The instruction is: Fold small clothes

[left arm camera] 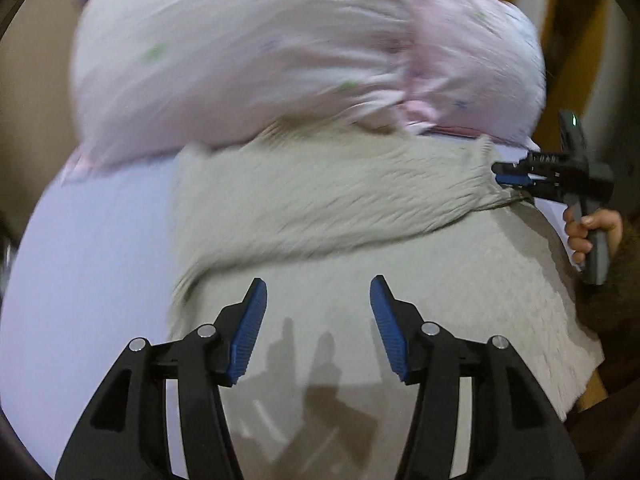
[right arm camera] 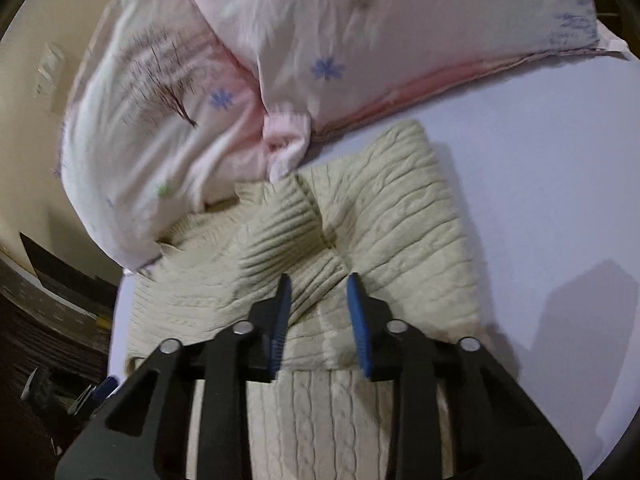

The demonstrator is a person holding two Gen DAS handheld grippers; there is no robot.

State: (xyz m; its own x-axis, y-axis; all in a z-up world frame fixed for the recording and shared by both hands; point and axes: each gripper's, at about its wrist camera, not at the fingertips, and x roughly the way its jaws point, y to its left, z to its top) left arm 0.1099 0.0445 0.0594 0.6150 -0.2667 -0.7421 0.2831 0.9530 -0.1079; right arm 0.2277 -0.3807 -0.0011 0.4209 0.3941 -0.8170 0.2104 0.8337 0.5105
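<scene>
A cream cable-knit sweater (left arm camera: pixel 320 208) lies on a pale lilac sheet (left arm camera: pixel 100 248), partly folded over itself. My left gripper (left arm camera: pixel 318 300) is open and empty, hovering just above the sweater's near part. My right gripper (left arm camera: pixel 500 174) shows in the left wrist view at the sweater's right edge, its jaws narrowed on a fold of knit. In the right wrist view the right gripper (right arm camera: pixel 316 292) has its blue pads close around a raised ribbed fold of the sweater (right arm camera: pixel 360 216).
A pink floral duvet (left arm camera: pixel 280 48) is bunched just behind the sweater; it also shows in the right wrist view (right arm camera: pixel 320 40). The sheet (right arm camera: pixel 540 160) runs off to the right there. Dark clutter and floor (right arm camera: pixel 48 320) lie beyond the bed's left edge.
</scene>
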